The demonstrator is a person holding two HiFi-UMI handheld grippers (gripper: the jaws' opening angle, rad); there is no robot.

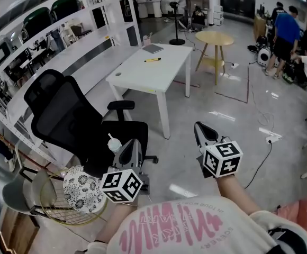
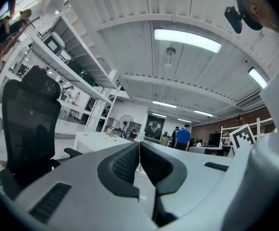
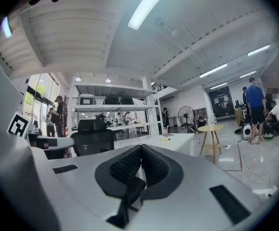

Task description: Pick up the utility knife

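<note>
- As I look down the room, the white surface stands well ahead of me, across a stretch of grey floor.
- A black office chair sits at my left, near that surface's closest corner.
- My left tool is held out before my chest, its jaws pressed together with nothing between them.
- My right tool is beside it, its jaws likewise together and empty.
- A grey notebook lies at the surface's far end.
- The yellow utility knife lies on the surface just this side of the notebook, well apart from both tools.
</note>
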